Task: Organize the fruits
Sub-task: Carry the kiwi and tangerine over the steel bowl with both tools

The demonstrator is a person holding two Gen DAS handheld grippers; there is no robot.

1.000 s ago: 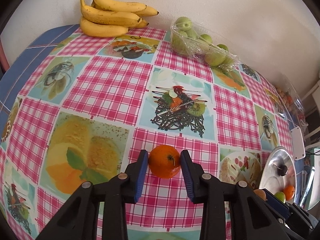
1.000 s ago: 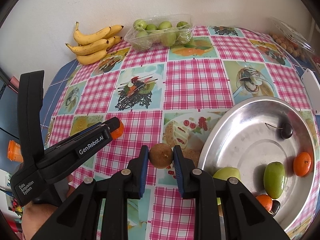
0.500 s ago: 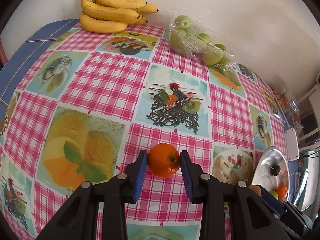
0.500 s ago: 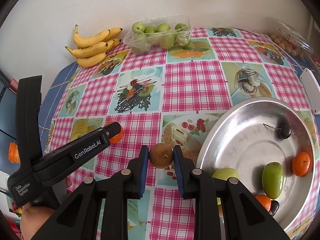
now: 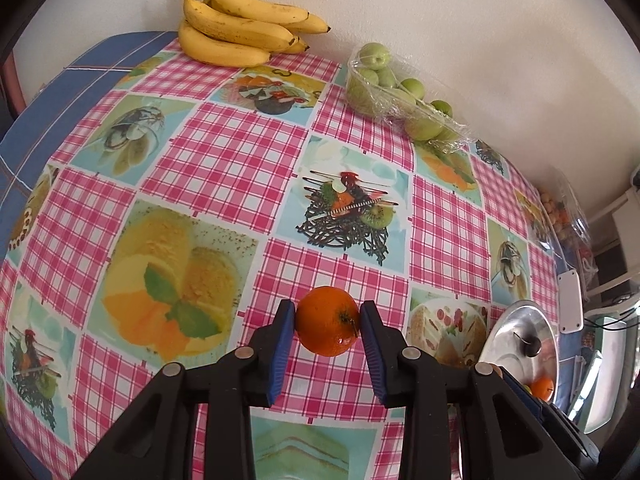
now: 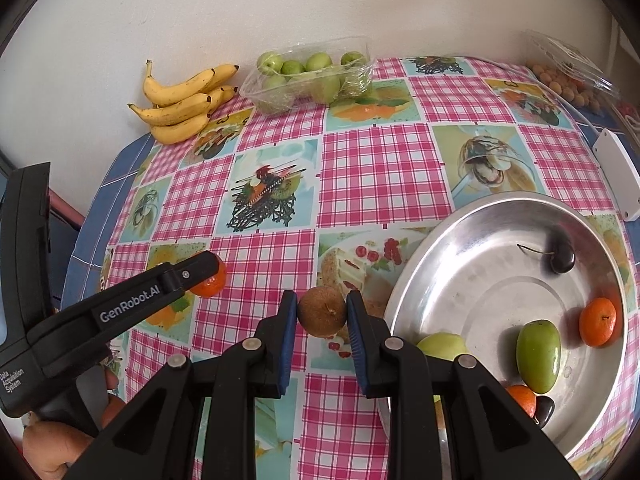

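My left gripper (image 5: 327, 320) is shut on a small orange (image 5: 328, 320), held just above the checked tablecloth. The right wrist view shows that same orange (image 6: 210, 282) peeking past the left gripper's arm at the left. My right gripper (image 6: 322, 312) is shut on a brown kiwi (image 6: 322, 311), just left of the steel bowl (image 6: 472, 224). Inside the bowl lie a dark cherry (image 6: 562, 258), an orange (image 6: 598, 321), a green fruit (image 6: 538, 356) and more fruit at its near rim.
A bunch of bananas (image 6: 180, 108) and a clear tray of green fruit (image 6: 308, 76) stand by the back wall. A clear box of small round fruit (image 6: 568, 80) and a white device (image 6: 616, 172) lie at the right edge. A hand (image 6: 52, 444) holds the left gripper.
The left view has shifted a little, so the bananas and green fruit sit lower and nearer in it. Both grips are unchanged, and the right gripper stays beside the bowl.
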